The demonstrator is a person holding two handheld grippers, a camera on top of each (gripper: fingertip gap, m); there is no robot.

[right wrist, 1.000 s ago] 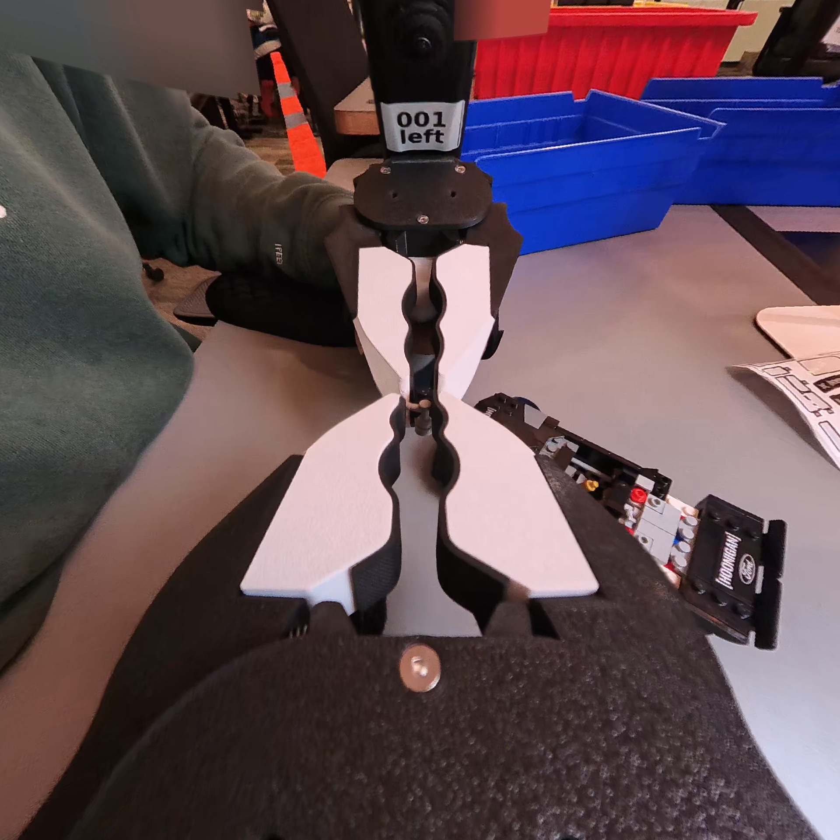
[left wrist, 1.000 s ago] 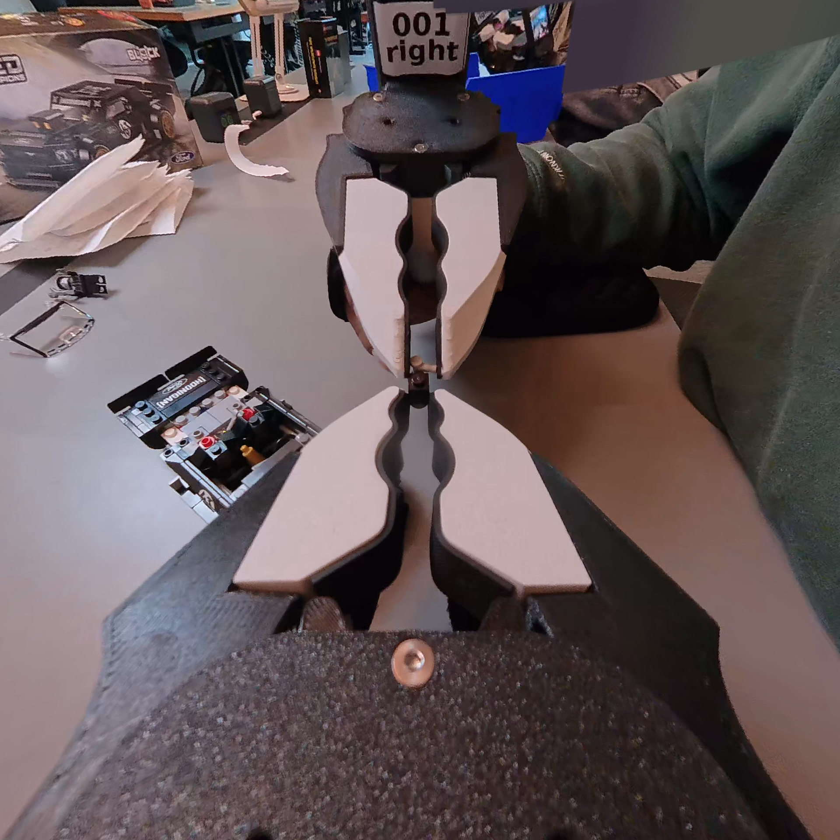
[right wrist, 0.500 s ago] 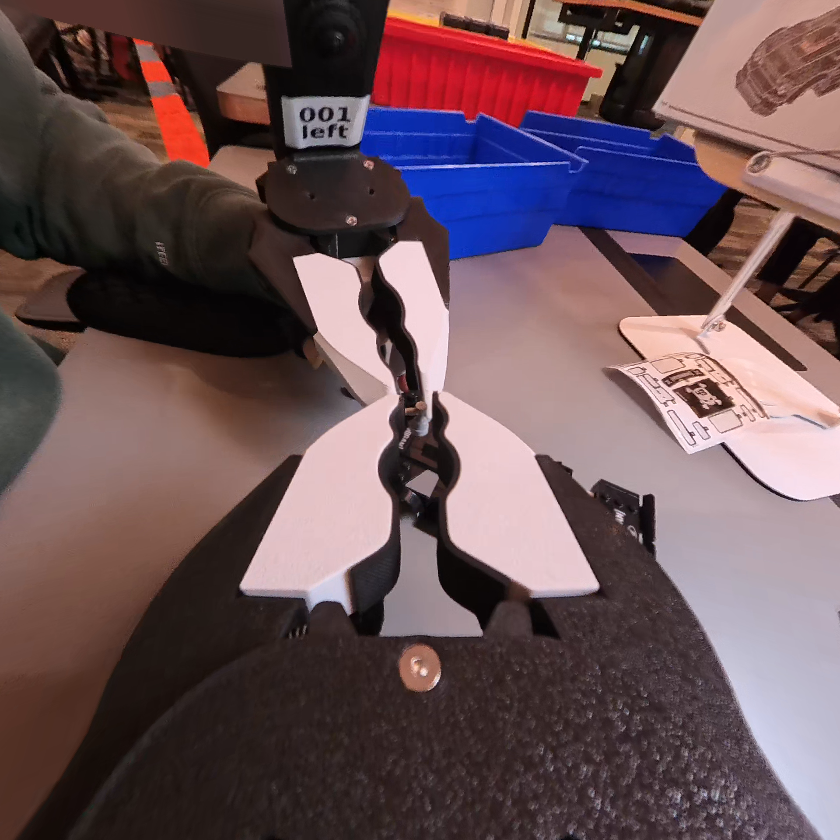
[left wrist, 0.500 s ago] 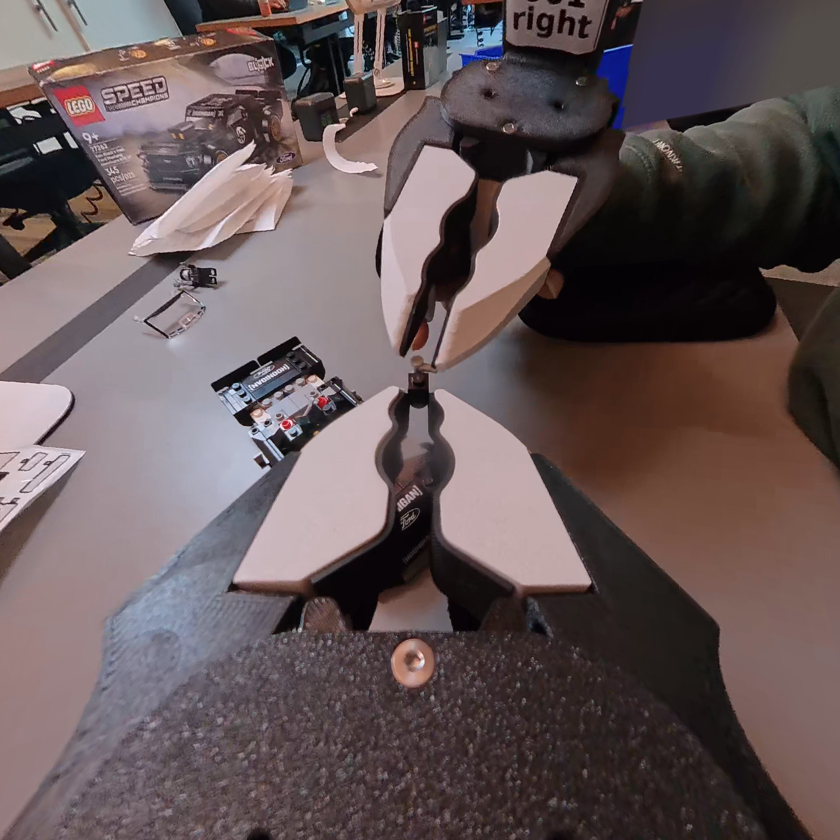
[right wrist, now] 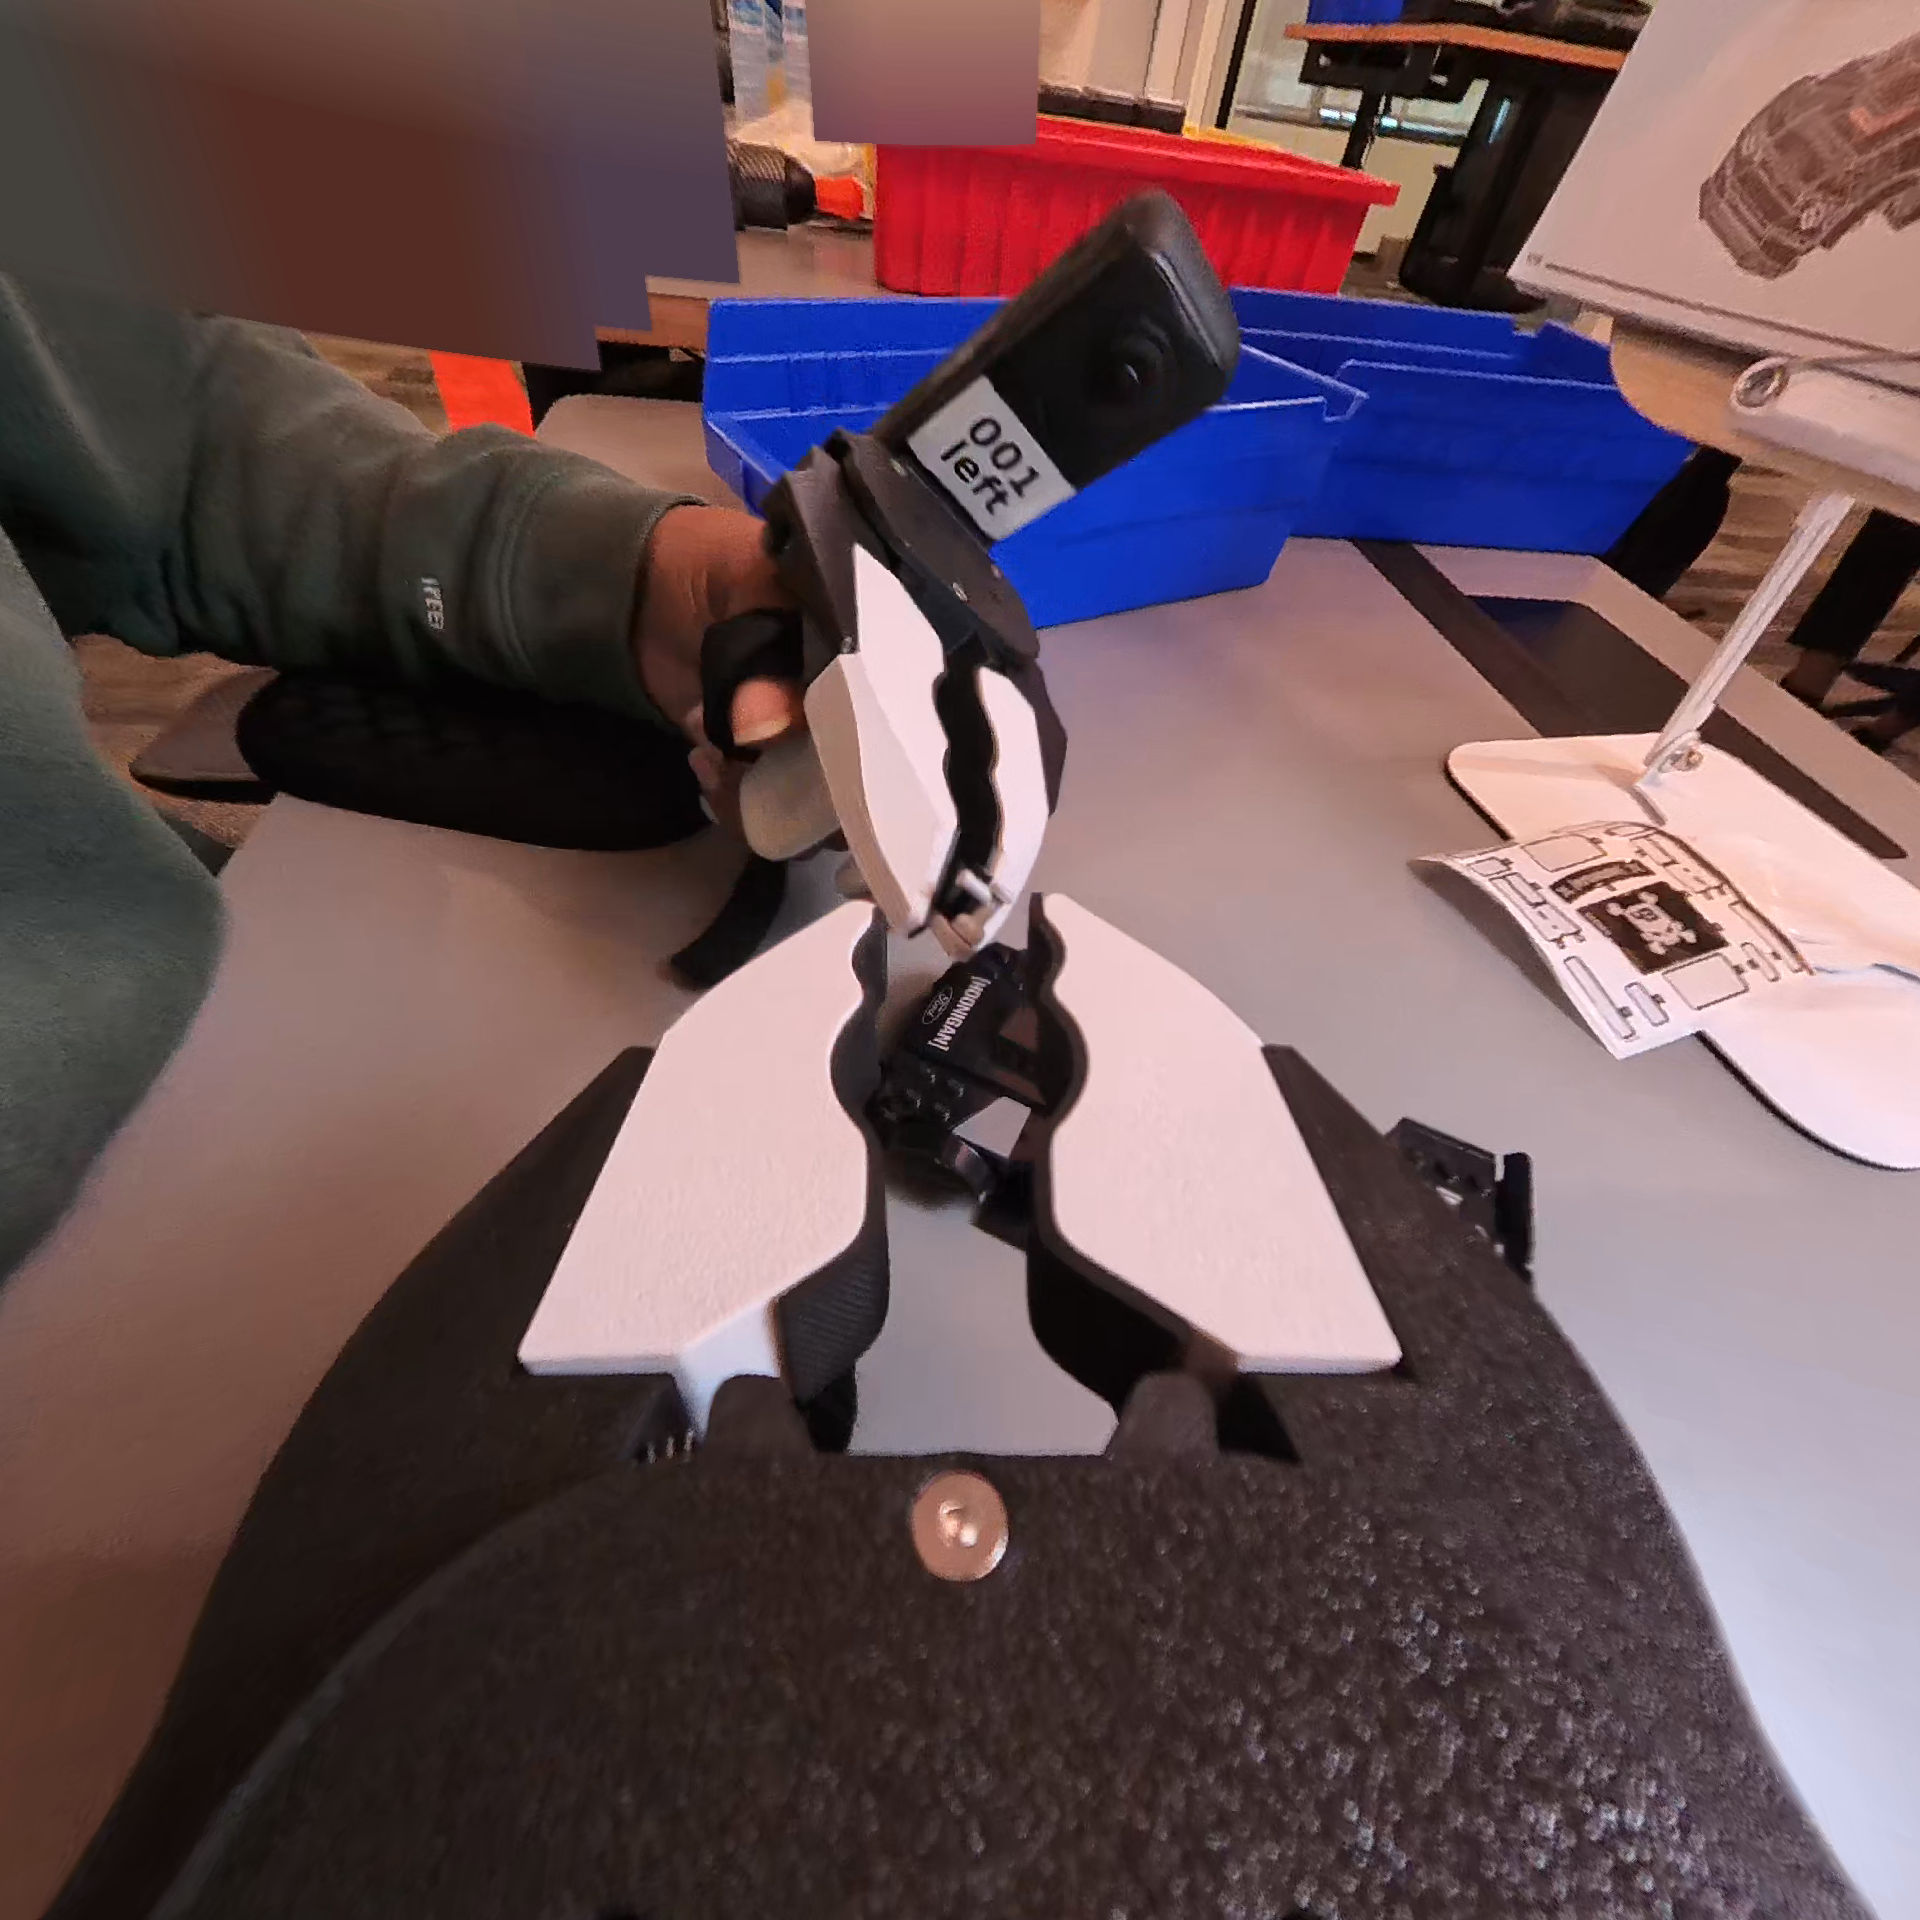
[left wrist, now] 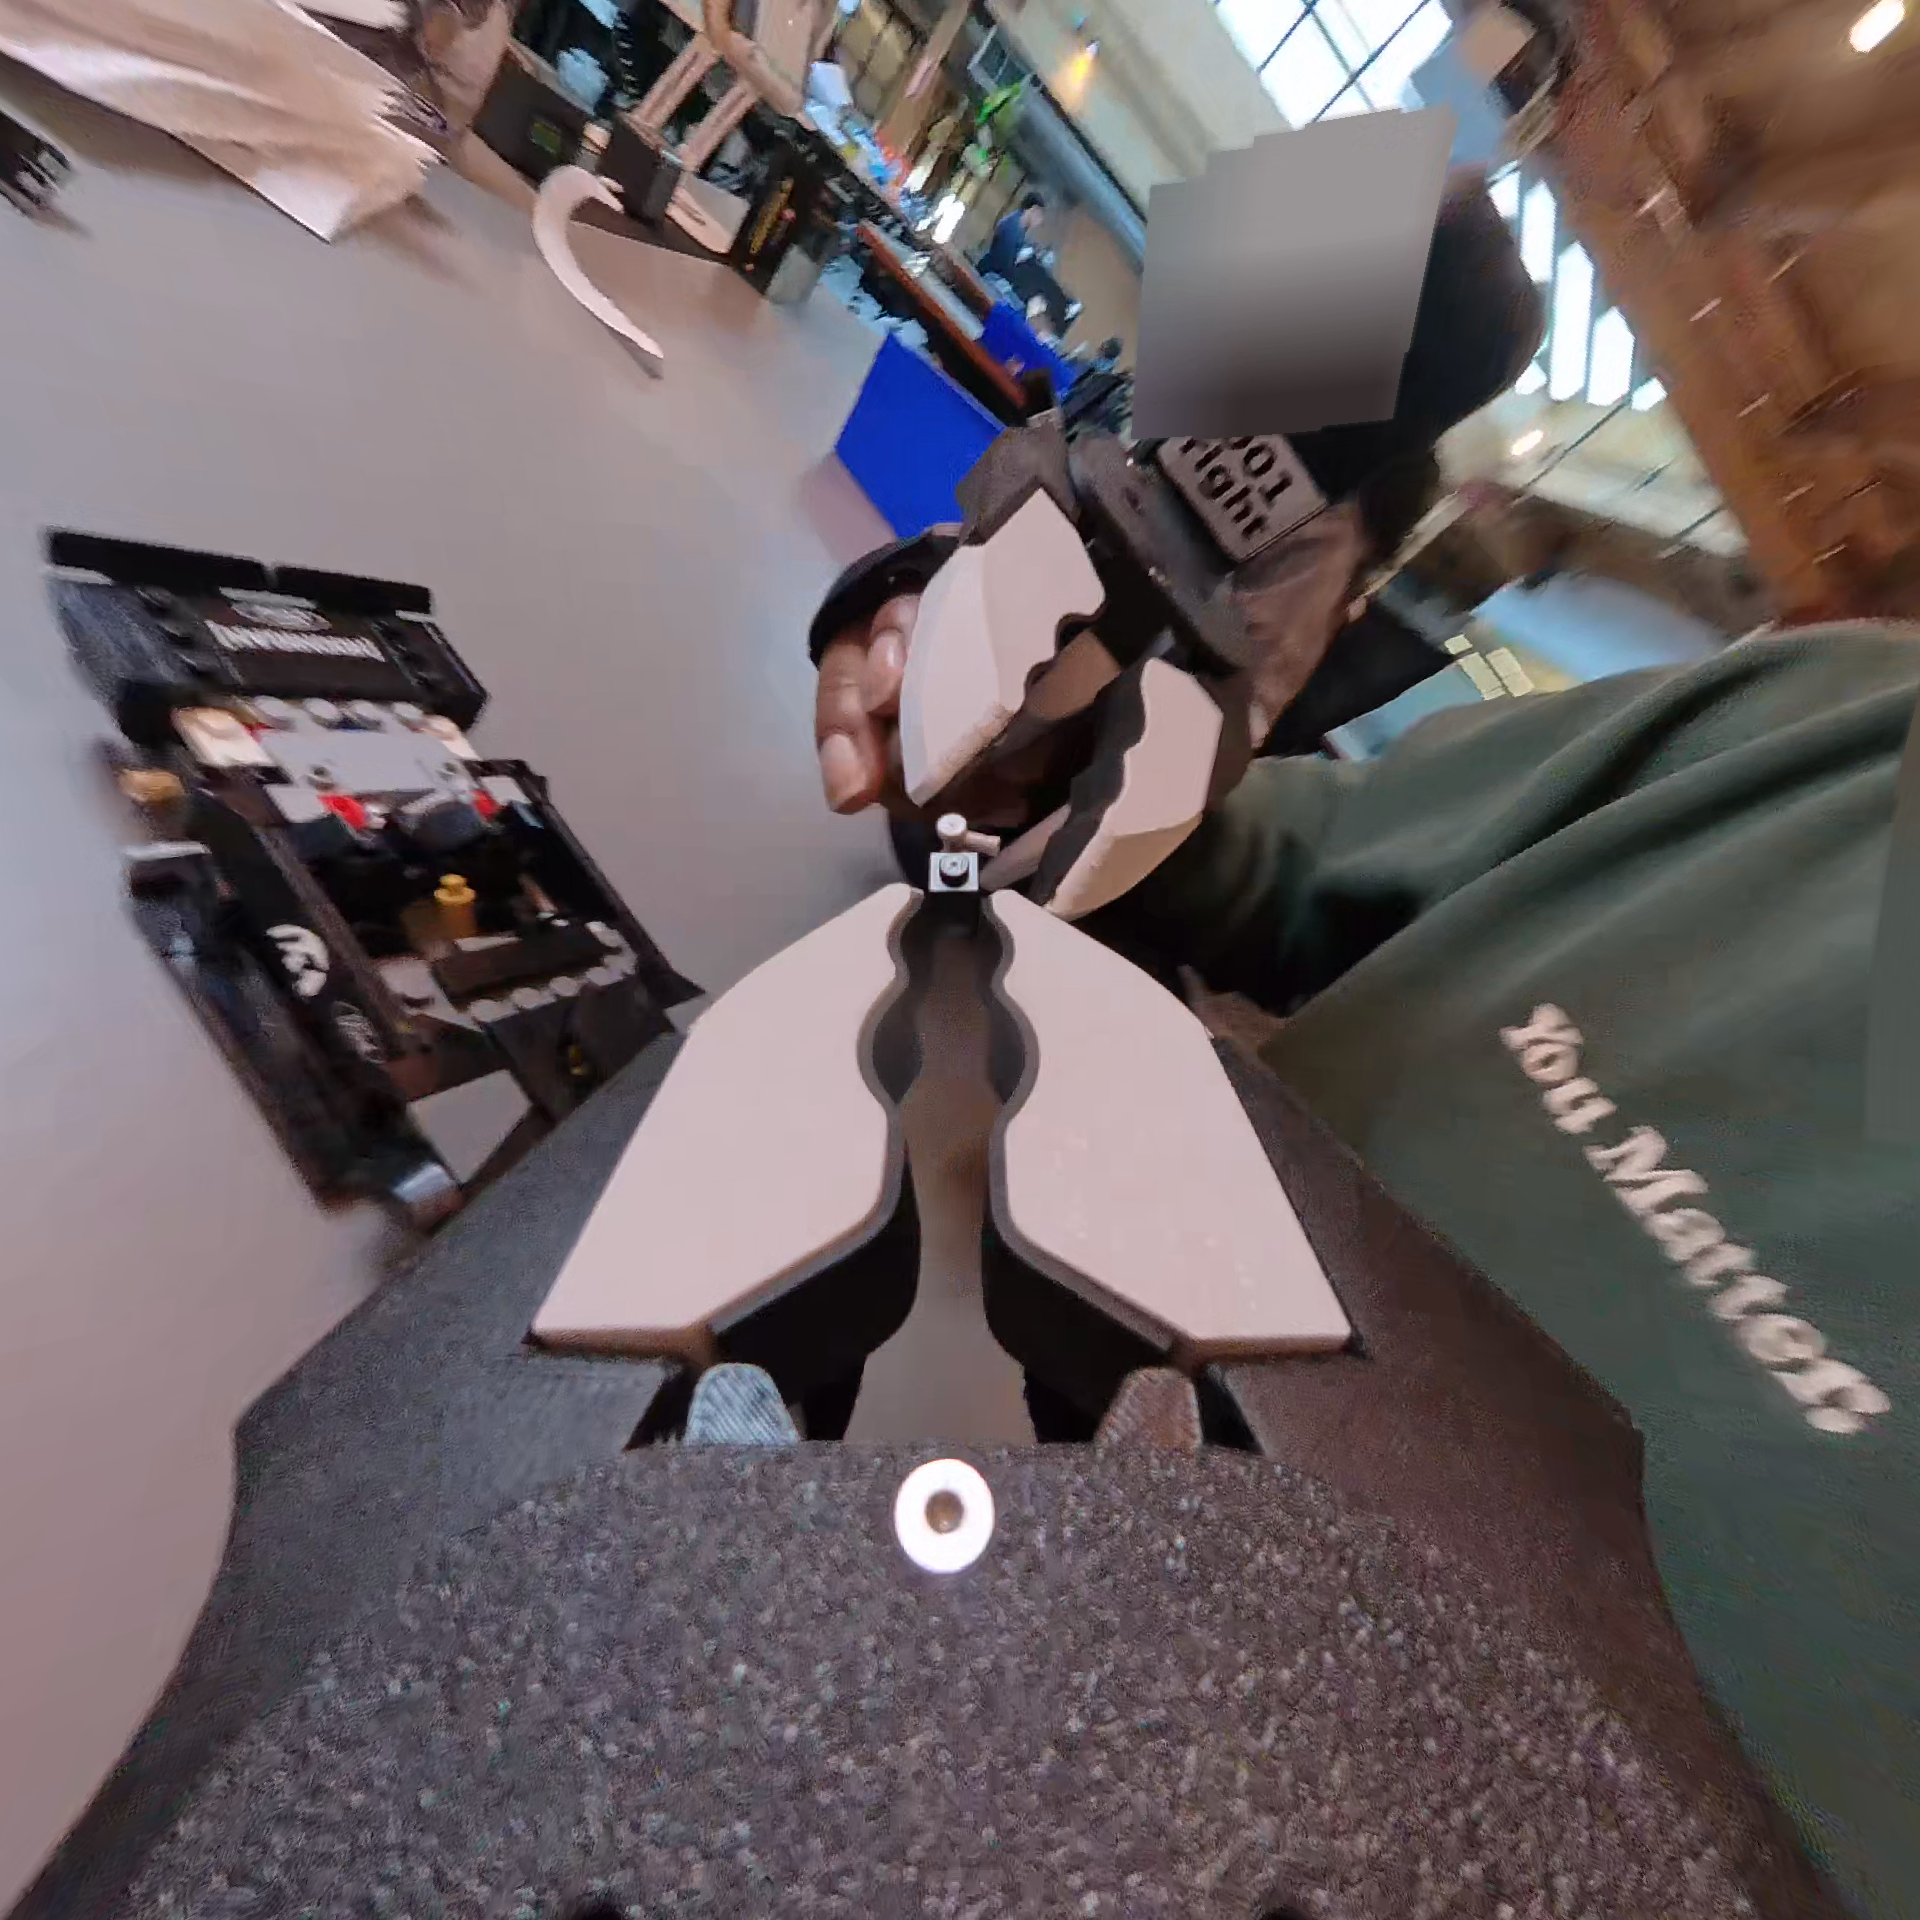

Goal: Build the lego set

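My left gripper (left wrist: pixel 951 902) is shut on a small grey-and-black Lego piece (left wrist: pixel 953 871) with a pale peg on top, held above the table. My right gripper (right wrist: pixel 956 912) faces it tip to tip with its jaws slightly apart around the left gripper's tips. Nothing shows gripped in it. It appears tilted in the left wrist view (left wrist: pixel 992 847). The left gripper (right wrist: pixel 961 909) appears in the right wrist view holding the small piece (right wrist: pixel 974 896). The partly built black Lego car (left wrist: pixel 343 862) lies on the grey table, left of my left gripper and below my right gripper (right wrist: pixel 961 1029).
Blue bins (right wrist: pixel 1143 520) and a red bin (right wrist: pixel 1091 208) stand at the table's far side. A white stand (right wrist: pixel 1662 769) holds the instruction sheet, with a sticker sheet (right wrist: pixel 1621 935) at its foot. White paper bags (left wrist: pixel 260 104) lie far left. A person's green sleeves flank both grippers. Left and right tips are no more than a few centimetres apart.
My right gripper has opened; its tips were pinched together at the small piece before. My left gripper has rolled and tilted, still shut on the piece. The car now lies below my right gripper.
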